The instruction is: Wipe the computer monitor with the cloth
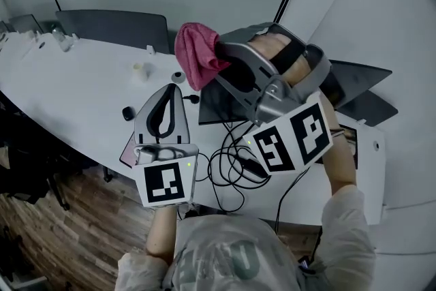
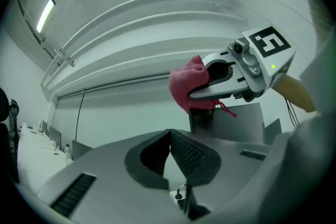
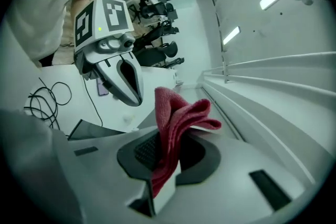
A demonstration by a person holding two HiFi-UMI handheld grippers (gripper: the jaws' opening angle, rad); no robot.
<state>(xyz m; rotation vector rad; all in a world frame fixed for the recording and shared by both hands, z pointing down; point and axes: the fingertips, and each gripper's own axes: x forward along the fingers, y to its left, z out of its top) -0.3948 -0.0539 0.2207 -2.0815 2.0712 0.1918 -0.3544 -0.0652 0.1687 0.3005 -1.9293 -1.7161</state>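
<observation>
A pink cloth (image 1: 193,54) hangs bunched from my right gripper (image 1: 221,58), which is shut on it and held up in the air above the table. In the right gripper view the cloth (image 3: 176,123) sticks out folded between the pads. Just below it, partly hidden by the gripper and the person's arm, lies the dark monitor (image 1: 216,109). My left gripper (image 1: 175,89) is lower and to the left, over the table edge. Its jaws are shut with nothing between them (image 2: 170,136). The two grippers are apart.
A white table (image 1: 75,75) curves from the back left to the right. Black cables (image 1: 228,170) lie coiled in front of the monitor. A small dark object (image 1: 128,112), a small cup (image 1: 140,70) and a phone (image 1: 127,153) rest on the table. Dark chairs (image 1: 116,27) stand behind it.
</observation>
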